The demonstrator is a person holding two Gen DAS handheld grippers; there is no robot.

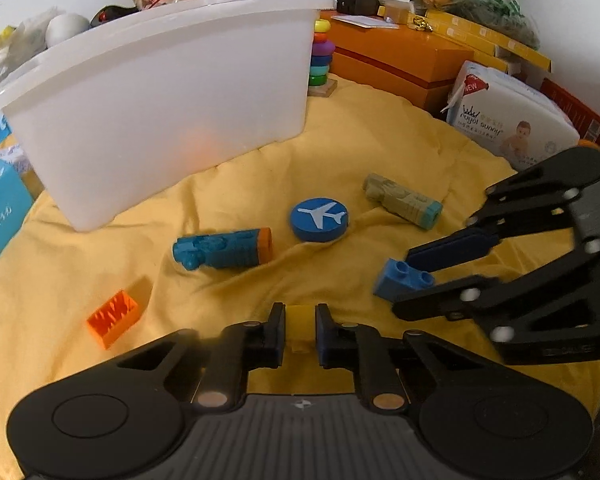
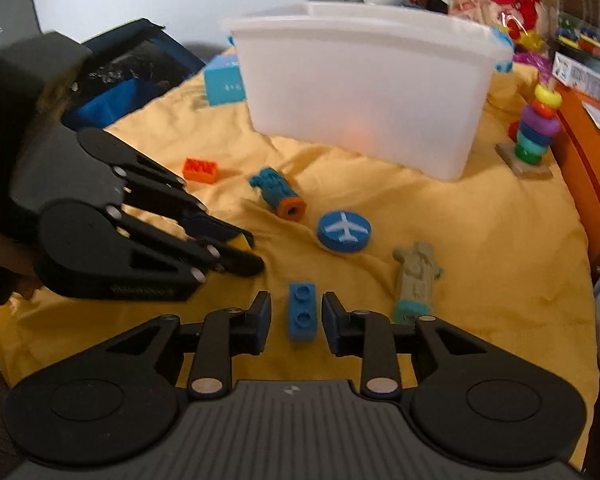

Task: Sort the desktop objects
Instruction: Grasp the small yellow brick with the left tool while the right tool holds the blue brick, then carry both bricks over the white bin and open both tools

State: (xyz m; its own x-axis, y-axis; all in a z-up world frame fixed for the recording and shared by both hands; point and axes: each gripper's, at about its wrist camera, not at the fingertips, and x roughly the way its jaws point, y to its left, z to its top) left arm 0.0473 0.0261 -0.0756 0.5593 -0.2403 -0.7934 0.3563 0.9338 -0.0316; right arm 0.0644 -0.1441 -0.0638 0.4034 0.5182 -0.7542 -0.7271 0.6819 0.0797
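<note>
My left gripper (image 1: 300,310) is shut on a small yellow brick (image 1: 300,320) just above the yellow cloth (image 1: 100,248). In the right wrist view the left gripper (image 2: 256,252) comes in from the left with its jaws together, and the yellow brick is hidden. My right gripper (image 2: 296,302) is open around a blue two-stud brick (image 2: 302,312) that lies on the cloth, with a gap at each pad. The left wrist view shows the right gripper (image 1: 404,284) straddling the blue brick (image 1: 400,278). A white plastic bin (image 1: 160,92) (image 2: 360,92) stands behind.
Loose on the cloth lie an orange brick (image 1: 114,316), a blue tube toy with an orange end (image 1: 224,250), a blue airplane disc (image 1: 319,219) and a grey-green toy (image 1: 402,199). A ring stacker (image 2: 536,132), an orange box (image 1: 400,60) and a wipes pack (image 1: 512,120) border the right side.
</note>
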